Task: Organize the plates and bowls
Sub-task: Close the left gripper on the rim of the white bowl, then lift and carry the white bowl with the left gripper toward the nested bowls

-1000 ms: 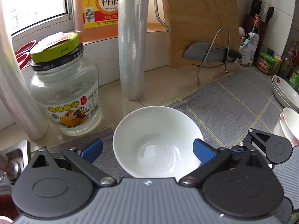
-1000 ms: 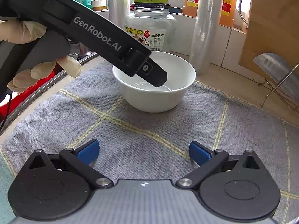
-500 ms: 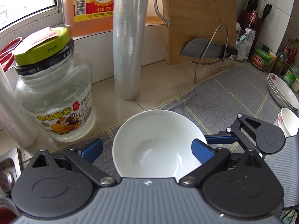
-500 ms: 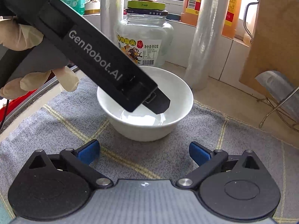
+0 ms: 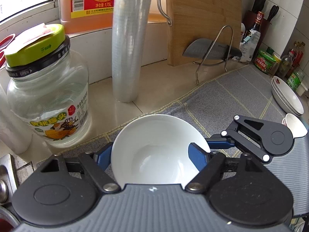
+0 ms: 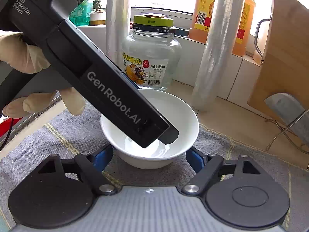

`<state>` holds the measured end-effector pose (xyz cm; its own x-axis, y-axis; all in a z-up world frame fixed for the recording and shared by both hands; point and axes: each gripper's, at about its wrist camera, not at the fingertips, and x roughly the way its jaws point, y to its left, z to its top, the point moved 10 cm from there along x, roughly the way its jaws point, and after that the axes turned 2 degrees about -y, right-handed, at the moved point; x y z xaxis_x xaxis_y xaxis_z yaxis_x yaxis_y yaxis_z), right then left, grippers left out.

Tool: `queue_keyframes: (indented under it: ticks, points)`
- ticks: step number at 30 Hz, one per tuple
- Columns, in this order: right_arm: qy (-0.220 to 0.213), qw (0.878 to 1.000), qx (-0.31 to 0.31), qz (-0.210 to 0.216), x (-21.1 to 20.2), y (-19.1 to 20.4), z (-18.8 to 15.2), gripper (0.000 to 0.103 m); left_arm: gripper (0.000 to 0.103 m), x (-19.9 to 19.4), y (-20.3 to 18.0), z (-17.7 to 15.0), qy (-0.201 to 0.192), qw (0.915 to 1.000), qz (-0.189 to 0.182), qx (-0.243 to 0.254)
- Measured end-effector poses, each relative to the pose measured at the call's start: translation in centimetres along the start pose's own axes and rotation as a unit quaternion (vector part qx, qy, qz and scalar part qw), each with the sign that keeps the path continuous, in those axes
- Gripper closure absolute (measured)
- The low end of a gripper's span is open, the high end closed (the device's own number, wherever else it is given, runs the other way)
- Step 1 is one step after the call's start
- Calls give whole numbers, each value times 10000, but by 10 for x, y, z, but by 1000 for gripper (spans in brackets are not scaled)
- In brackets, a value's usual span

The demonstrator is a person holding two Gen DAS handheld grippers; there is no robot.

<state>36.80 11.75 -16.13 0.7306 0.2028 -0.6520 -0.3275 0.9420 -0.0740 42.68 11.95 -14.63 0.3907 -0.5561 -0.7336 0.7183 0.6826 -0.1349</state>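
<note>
The white bowl [image 5: 160,148] sits upright, mouth up, on the grey cloth [image 5: 235,94] near the glass jar [image 5: 48,96]. The left gripper [image 5: 154,155] pinches its rim, one finger inside, while the right gripper [image 6: 149,153] is spread wide, flanking the bowl without touching.

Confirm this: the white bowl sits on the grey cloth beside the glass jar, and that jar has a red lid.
Not quite: the lid is yellow-green, not red, as both wrist views show. The white bowl does sit on the grey cloth, with the glass jar close beside it on the counter.
</note>
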Motion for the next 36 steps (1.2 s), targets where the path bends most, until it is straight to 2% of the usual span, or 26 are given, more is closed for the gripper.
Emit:
queue_keyframes:
  ticks: [15, 29, 36]
  points:
    - [37, 9999, 104, 44, -1, -2, 0, 17, 22, 2, 3, 6, 261, 9993, -268, -48]
    - [71, 9998, 145, 100, -10, -2, 2, 18, 22, -3, -1, 8, 228, 9993, -295, 64]
    - [91, 9997, 182, 144, -28, -1, 4, 18, 22, -18, -14, 8, 134, 9993, -330, 148]
